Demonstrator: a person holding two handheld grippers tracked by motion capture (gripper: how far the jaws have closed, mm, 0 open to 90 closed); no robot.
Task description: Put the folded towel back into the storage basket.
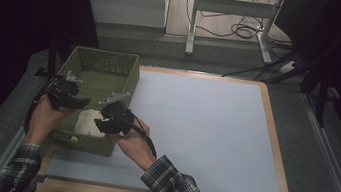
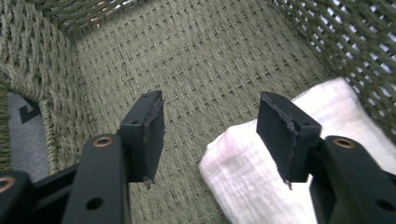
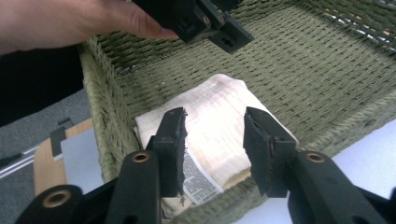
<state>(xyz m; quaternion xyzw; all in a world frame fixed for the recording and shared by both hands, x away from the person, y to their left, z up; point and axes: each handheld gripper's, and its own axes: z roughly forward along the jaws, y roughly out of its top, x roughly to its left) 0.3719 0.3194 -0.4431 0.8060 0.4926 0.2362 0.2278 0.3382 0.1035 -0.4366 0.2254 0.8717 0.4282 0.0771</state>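
High view: bench [image 1: 204, 131] carries a green woven basket [image 1: 111, 70] at its near-left corner, within reach of both hands. Folded white cloth [image 1: 85, 122] lies flat on the basket floor against the near wall, label side toward the right gripper [image 1: 104, 122], so it looks set down, not dropped. Left gripper [image 1: 79, 101] hangs over the basket, jaws apart, nothing between them. Right gripper's jaws are parted above the cloth, not pinching it; reads as release.
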